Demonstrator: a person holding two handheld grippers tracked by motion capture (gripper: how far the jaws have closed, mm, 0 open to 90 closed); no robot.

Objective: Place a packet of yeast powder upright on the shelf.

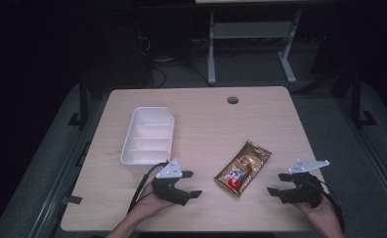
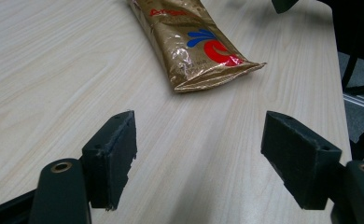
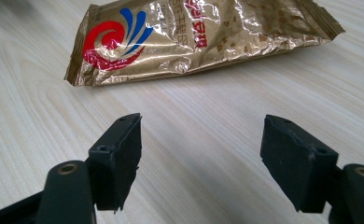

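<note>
A shiny gold snack packet (image 1: 243,167) with a red and blue swirl lies flat on the wooden table (image 1: 206,119), between my two grippers. My left gripper (image 1: 191,184) sits to its left near the front edge, jaws wide apart and empty, pointing at the packet (image 2: 192,39). My right gripper (image 1: 279,184) sits to the packet's right, jaws also spread with nothing between them, facing the packet (image 3: 194,37). Neither gripper touches the packet.
A white plastic tray (image 1: 148,135) with several empty compartments stands at the left of the table, just behind my left gripper. A round cable hole (image 1: 232,100) is near the far edge. A white desk frame (image 1: 251,39) stands on the floor beyond.
</note>
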